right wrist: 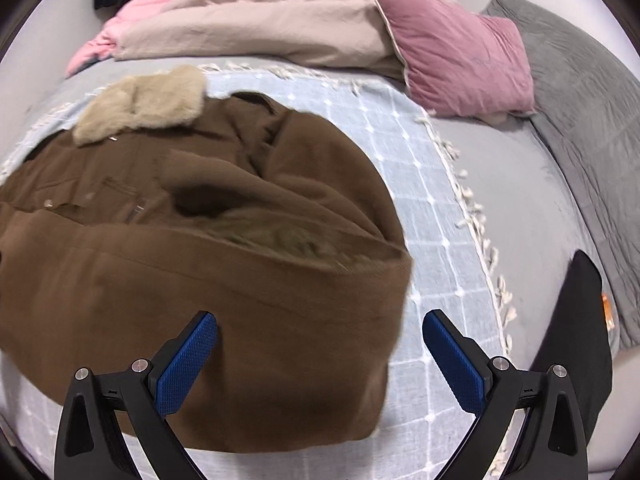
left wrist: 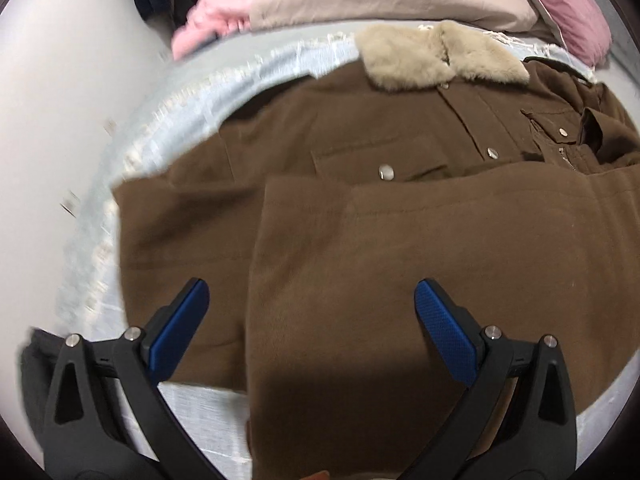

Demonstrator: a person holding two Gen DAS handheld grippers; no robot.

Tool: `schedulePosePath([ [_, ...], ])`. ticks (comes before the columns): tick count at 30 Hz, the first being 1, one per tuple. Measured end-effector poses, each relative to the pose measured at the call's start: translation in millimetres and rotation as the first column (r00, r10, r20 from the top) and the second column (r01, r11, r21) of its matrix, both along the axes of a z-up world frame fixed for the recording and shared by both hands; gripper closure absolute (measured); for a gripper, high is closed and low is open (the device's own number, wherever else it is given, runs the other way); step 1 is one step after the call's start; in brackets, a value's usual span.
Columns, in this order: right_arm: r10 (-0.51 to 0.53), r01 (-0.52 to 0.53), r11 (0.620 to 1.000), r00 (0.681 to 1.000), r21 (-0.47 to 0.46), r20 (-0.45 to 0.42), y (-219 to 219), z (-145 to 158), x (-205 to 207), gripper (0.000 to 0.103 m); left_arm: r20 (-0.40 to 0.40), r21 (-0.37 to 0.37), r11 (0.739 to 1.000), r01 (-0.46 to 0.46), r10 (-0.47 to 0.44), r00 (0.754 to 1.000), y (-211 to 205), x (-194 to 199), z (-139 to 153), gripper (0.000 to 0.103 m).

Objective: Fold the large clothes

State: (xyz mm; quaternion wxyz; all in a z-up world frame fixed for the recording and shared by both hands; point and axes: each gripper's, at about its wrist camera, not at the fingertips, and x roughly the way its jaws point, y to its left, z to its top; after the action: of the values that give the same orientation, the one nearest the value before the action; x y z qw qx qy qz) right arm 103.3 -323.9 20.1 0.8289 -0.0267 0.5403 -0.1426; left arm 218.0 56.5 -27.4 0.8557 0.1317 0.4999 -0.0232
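A large brown coat (left wrist: 360, 208) with a beige fur collar (left wrist: 436, 60) and metal snaps lies on a light blue checked blanket (left wrist: 168, 120) on the bed. Its lower part is folded up over the body. My left gripper (left wrist: 312, 312) is open and empty, above the folded lower part. In the right wrist view the coat (right wrist: 200, 264) fills the left, with its collar (right wrist: 148, 104) at the far end. My right gripper (right wrist: 320, 340) is open and empty over the coat's right edge and the blanket (right wrist: 420, 184).
A beige quilt (right wrist: 256, 20), a pink garment (right wrist: 120, 28), a pink pillow (right wrist: 456, 56) and a grey pillow (right wrist: 580, 92) lie at the far side of the bed. A black item (right wrist: 576, 336) lies at the right. A white wall (left wrist: 72, 80) is at the left.
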Motion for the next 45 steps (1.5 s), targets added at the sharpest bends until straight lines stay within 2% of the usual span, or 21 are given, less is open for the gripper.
schedulePosePath([
  [2,-0.014,0.014,0.998,1.000,0.056,-0.003,-10,-9,-1,0.000,-0.073,-0.112,0.994,-0.007,-0.001,0.997,12,3,-13,0.000],
  [3,-0.020,0.020,0.996,1.000,0.085,0.005,-14,-12,-1,0.000,-0.097,-0.159,0.987,-0.004,-0.012,0.995,16,4,-18,0.007],
  [6,-0.033,0.024,0.983,0.998,0.185,0.044,-22,-20,0,0.006,-0.169,-0.367,0.930,-0.017,-0.048,0.984,31,3,-30,0.027],
  [7,-0.029,0.018,0.974,0.999,0.227,0.044,-22,-22,0,0.025,-0.165,-0.407,0.913,-0.022,-0.050,0.985,34,-1,-28,0.032],
  [8,-0.024,0.011,0.957,0.999,0.291,0.041,-22,-25,0,0.050,-0.161,-0.441,0.897,-0.009,-0.070,0.984,35,-6,-25,0.055],
  [9,-0.022,0.007,0.935,0.999,0.354,0.039,-22,-27,0,0.062,-0.163,-0.458,0.889,-0.003,-0.081,0.983,36,-10,-23,0.076],
  [10,-0.017,-0.002,0.927,0.999,0.374,0.047,-19,-26,-2,0.078,-0.163,-0.473,0.881,0.005,-0.093,0.982,36,-14,-20,0.087],
  [12,0.002,-0.028,0.940,0.997,0.339,0.077,-9,-18,-8,0.089,-0.139,-0.494,0.869,0.036,-0.120,0.983,35,-29,-8,0.092],
  [16,0.036,-0.082,0.942,0.988,0.325,0.147,6,15,-41,0.095,-0.059,-0.499,0.859,0.113,-0.164,0.985,36,-60,27,0.093],
  [20,0.074,-0.127,0.943,0.981,0.308,0.177,12,39,-83,0.095,0.004,-0.514,0.831,0.215,-0.248,0.969,44,-108,60,0.094],
  [23,0.102,-0.148,0.943,0.981,0.297,0.162,15,44,-120,0.095,0.013,-0.472,0.841,0.267,-0.296,0.955,46,-141,66,0.094],
  [26,0.108,-0.141,0.945,0.986,0.296,0.125,12,36,-153,0.095,-0.020,-0.440,0.854,0.279,-0.320,0.947,62,-169,58,0.094],
  [30,0.096,-0.101,0.945,0.995,0.312,0.033,0,10,-182,0.093,-0.138,-0.384,0.890,0.247,-0.320,0.938,77,-193,23,0.093],
  [34,0.126,-0.096,0.962,0.987,0.254,-0.103,0,-7,-208,0.083,-0.211,-0.339,0.910,0.238,-0.320,0.924,90,-211,9,0.090],
  [35,0.135,-0.104,0.967,0.984,0.234,-0.119,0,-4,-218,0.081,-0.212,-0.333,0.910,0.246,-0.327,0.921,96,-220,12,0.087],
  [37,0.136,-0.109,0.968,0.985,0.226,-0.104,-5,7,-235,0.073,-0.183,-0.350,0.898,0.267,-0.345,0.921,105,-236,24,0.072],
  [39,0.111,-0.098,0.966,0.993,0.238,-0.042,-13,25,-254,0.055,-0.103,-0.387,0.879,0.279,-0.341,0.934,117,-252,44,0.032],
  [40,0.093,-0.089,0.966,0.996,0.242,-0.003,-17,34,-261,0.043,-0.051,-0.407,0.870,0.277,-0.325,0.944,124,-259,55,0.025],
  [41,0.082,-0.085,0.966,0.996,0.243,0.023,-20,39,-265,0.036,-0.011,-0.424,0.863,0.276,-0.310,0.951,128,-264,64,0.021],
  [43,0.070,-0.084,0.967,0.995,0.241,0.065,-22,44,-267,0.033,0.013,-0.432,0.861,0.269,-0.292,0.956,126,-268,71,0.021],
  [45,0.078,-0.085,0.963,0.996,0.254,0.038,-18,35,-260,0.033,-0.003,-0.417,0.869,0.268,-0.296,0.955,116,-271,66,0.021],
])
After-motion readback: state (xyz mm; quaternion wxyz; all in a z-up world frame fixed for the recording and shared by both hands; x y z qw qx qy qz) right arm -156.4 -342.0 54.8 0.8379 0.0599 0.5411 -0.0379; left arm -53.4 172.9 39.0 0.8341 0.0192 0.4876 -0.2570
